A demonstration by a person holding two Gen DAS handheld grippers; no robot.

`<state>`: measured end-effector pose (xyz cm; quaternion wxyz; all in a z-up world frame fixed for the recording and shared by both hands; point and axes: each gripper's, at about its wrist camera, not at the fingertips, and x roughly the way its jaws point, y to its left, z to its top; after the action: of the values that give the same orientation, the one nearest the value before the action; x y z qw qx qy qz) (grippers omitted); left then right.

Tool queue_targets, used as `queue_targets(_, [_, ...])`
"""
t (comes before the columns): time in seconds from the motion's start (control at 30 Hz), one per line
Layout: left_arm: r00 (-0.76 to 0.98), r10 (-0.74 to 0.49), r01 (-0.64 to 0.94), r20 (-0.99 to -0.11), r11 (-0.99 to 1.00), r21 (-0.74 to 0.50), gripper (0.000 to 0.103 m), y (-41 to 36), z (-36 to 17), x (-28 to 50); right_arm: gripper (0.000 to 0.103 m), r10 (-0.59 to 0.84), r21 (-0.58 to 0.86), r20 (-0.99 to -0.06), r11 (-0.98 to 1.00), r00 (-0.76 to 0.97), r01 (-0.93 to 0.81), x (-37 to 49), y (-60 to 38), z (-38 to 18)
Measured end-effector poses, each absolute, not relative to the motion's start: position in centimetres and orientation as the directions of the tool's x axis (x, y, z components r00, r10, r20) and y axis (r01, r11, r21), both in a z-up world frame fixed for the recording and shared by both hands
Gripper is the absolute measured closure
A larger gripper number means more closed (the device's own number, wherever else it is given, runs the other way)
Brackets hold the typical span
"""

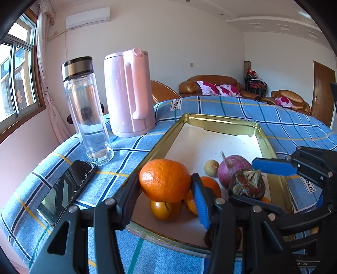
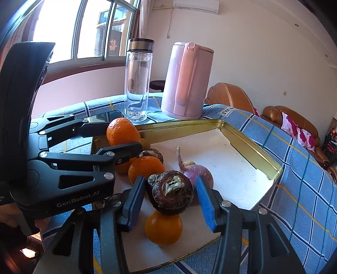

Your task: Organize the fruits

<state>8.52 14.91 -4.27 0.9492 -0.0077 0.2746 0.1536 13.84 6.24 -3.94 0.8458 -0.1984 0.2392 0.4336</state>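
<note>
Gripping: left claw (image 1: 166, 185) orange (image 1: 165, 180) | right claw (image 2: 171, 195) brown fruit (image 2: 170, 192) | over tray (image 1: 212, 119)

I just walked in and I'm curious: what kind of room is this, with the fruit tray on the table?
Most likely a home living room. Brown sofas with floral cushions stand behind the table, an air conditioner hangs on the wall, and a pink kettle and water bottle sit on the checked tablecloth.
</note>
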Motion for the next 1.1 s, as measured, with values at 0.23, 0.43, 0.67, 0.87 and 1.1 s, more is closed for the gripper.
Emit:
queue_targets(0.23, [0.824, 0.304, -0.302, -0.478, 0.950, 0.082, 0.022, 14.3, -3.0, 7.2, 0.032, 0.633, -0.140, -0.542, 0.581, 0.553, -0.802, 13.2, 4.8, -3.3])
queue_targets(0.43, [0.854, 0.302, -0.295, -0.424, 0.952, 0.084, 0.006, 13.1, -1.7, 5.9, 0.028, 0.607, -0.137, -0.522, 0.634, 0.599, -0.761, 12.7, 2.5, -2.6])
queue_targets(0.67, [0.889, 0.263, -0.262, -0.374, 0.964, 0.054, 0.002, 11.6, -0.1, 4.7, 0.026, 0.557, -0.096, -0.496, 0.727, 0.666, -0.680, 13.3, -1.7, -1.7])
queue_targets(0.87, [0.903, 0.248, -0.242, -0.350, 0.968, 0.063, 0.001, 10.2, 0.7, 4.2, 0.021, 0.539, -0.080, -0.452, 0.769, 0.711, -0.634, 12.4, -4.6, -0.4])
queue_targets(1.1, [0.915, 0.230, -0.218, -0.331, 0.973, 0.073, 0.000, 8.6, 1.2, 3.8, 0.017, 0.513, -0.104, -0.400, 0.798, 0.760, -0.593, 10.8, -6.3, 0.5])
